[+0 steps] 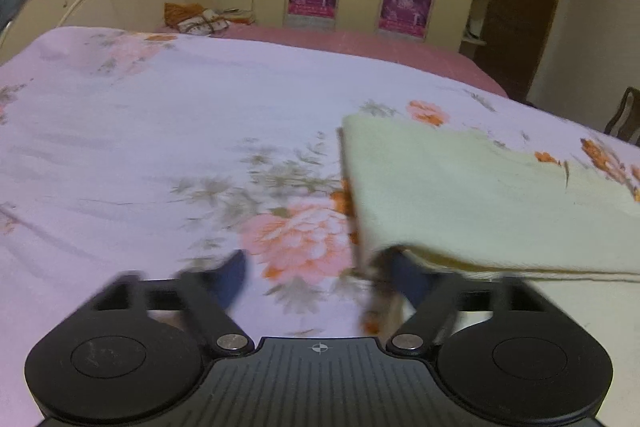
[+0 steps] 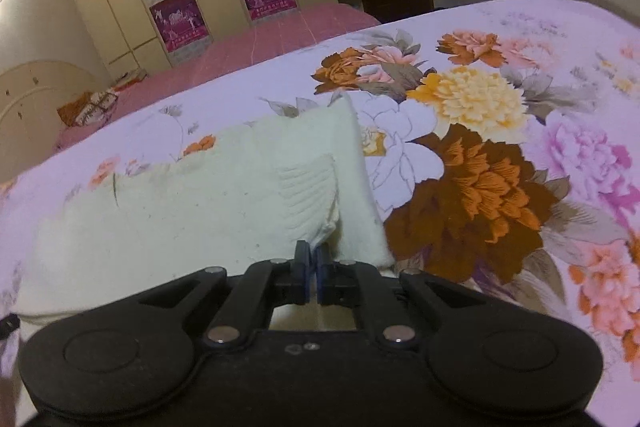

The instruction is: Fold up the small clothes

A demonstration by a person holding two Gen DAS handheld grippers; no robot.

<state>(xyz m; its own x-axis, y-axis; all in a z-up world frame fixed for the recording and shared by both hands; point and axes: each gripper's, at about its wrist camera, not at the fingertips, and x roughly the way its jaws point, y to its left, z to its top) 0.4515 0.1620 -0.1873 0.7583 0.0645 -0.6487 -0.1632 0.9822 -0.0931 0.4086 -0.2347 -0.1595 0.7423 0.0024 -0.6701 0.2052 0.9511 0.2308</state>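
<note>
The left tongs (image 1: 320, 277) tilt downward over a bed covered by a lilac floral sheet (image 1: 160, 131). Their blue-tipped fingers (image 1: 232, 277) stand wide apart, released, gripping nothing; the right-hand finger sits under the lifted near edge of a pale cream knitted garment (image 1: 460, 195), just right of these tongs. The right tongs (image 2: 311, 259) also slant downward, clenched on the garment's near edge. The cream garment (image 2: 192, 195) spreads ahead and left of them, partly folded, a ribbed cuff on top.
</note>
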